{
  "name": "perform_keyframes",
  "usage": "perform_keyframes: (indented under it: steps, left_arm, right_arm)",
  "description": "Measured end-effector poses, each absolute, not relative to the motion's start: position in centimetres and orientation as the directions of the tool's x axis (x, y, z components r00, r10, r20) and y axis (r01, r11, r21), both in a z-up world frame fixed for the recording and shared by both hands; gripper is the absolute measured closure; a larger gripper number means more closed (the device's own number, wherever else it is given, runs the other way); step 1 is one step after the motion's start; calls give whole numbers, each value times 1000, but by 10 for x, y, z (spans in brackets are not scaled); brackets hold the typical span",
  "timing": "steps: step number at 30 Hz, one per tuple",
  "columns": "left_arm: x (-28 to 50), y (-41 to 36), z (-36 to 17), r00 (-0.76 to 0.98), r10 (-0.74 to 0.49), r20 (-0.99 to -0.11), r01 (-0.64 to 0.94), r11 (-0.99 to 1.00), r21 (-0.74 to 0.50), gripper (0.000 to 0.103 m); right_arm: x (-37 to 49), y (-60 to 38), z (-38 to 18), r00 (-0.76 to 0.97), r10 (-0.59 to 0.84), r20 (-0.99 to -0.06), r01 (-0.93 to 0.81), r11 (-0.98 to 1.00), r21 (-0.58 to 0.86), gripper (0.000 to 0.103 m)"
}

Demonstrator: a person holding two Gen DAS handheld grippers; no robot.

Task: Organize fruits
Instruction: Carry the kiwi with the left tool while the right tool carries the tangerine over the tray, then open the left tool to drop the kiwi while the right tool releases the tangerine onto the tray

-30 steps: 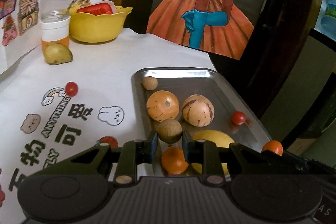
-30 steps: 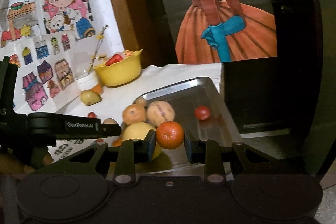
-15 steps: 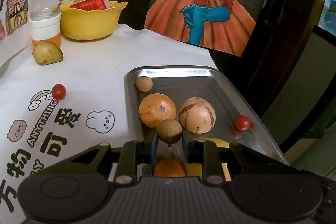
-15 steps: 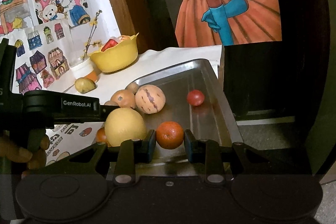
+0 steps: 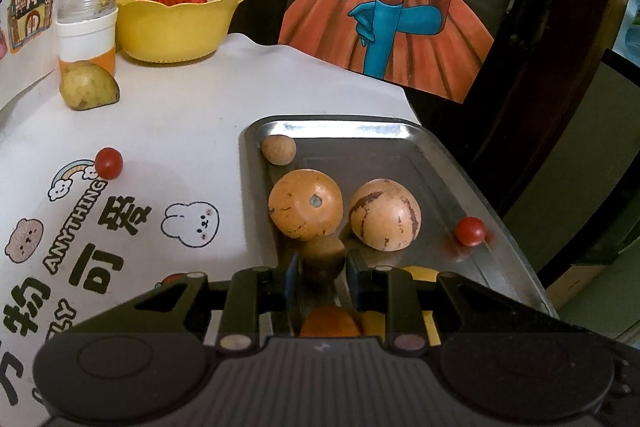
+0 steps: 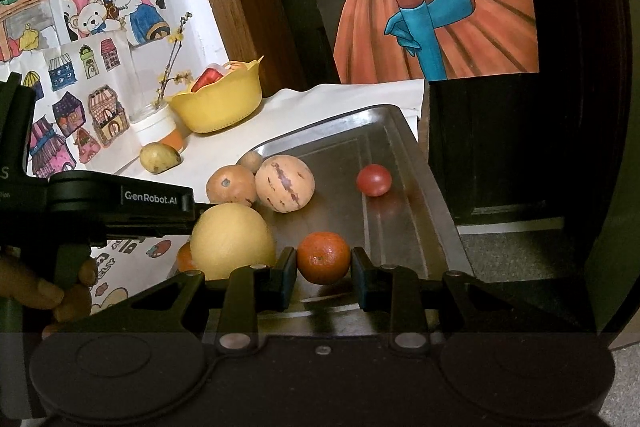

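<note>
Beside the right gripper (image 6: 323, 277), a yellow fruit (image 6: 232, 241) crowds the tangerine (image 6: 323, 257).

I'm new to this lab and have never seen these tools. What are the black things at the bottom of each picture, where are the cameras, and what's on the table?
Each black shape is a hand-held gripper: a person holds one in each hand, with a wide-angle camera on it looking forward along its two fingers. One picture is from the left hand-held gripper, the other from the right hand-held gripper.

On the white printed tablecloth lies a metal tray holding several fruits. The right one has a small orange between its fingers, seemingly gripped. The left one has a small brown fruit between its fingers; whether it is squeezed yet, I cannot tell. Off the tray are a red cherry tomato, a yellow-green fruit and a yellow bowl.
</note>
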State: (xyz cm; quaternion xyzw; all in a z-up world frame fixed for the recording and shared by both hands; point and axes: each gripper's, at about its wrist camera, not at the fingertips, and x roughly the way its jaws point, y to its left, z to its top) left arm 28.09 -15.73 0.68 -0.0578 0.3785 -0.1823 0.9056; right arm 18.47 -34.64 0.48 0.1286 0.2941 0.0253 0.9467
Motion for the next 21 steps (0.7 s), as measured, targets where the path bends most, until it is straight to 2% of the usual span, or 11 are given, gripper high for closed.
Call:
perform_keyframes:
  steps: [5, 9, 15, 17, 21]
  left_arm:
    - [280, -157, 7, 648, -371, -665, 284, 928, -241, 75]
    - [278, -158, 9, 652, -370, -662, 284, 929, -239, 70]
    - [273, -155, 14, 671, -353, -652, 269, 935, -229, 53]
    - [270, -153, 16, 680, -345, -647, 260, 938, -227, 42]
    - [265, -149, 22, 694, -335, -637, 250, 942, -224, 30]
  right_arm:
    - [185, -346, 4, 826, 121, -550, 30, 966, 258, 69]
    - [184, -346, 5, 830, 112, -547, 36, 967, 251, 62]
    - [178, -345, 8, 836, 100, -540, 43, 968, 246, 47]
    - [175, -345, 9, 837, 100, -537, 44, 968, 249, 44]
    - [170, -343, 13, 842, 102, -529, 43, 966, 255, 34]
